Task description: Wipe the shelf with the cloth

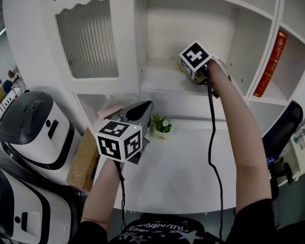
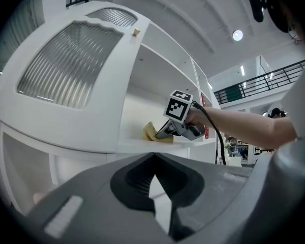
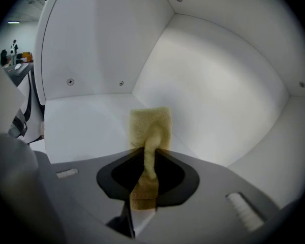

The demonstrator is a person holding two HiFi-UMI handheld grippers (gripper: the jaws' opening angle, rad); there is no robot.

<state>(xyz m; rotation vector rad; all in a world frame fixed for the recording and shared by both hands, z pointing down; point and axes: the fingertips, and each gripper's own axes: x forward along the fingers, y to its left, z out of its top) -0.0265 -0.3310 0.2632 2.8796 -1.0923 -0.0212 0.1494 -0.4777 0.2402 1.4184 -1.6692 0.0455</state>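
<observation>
The right tongs (image 3: 146,154) pinched the cloth (image 3: 151,120) on the shelf (image 3: 81,126), short of its back edge; wiping looked unfinished. The left tongs (image 2: 153,159) were pressed together, empty.

The yellow cloth (image 3: 150,126) was crumpled, pinched in the right tongs (image 3: 145,161), its free end resting on the white shelf (image 3: 81,123).

Right arm (image 1: 239,116) reaches forward, right tool (image 3: 150,149) clamping the cloth (image 3: 150,122); left tool (image 2: 153,156) held low, closed.
</observation>
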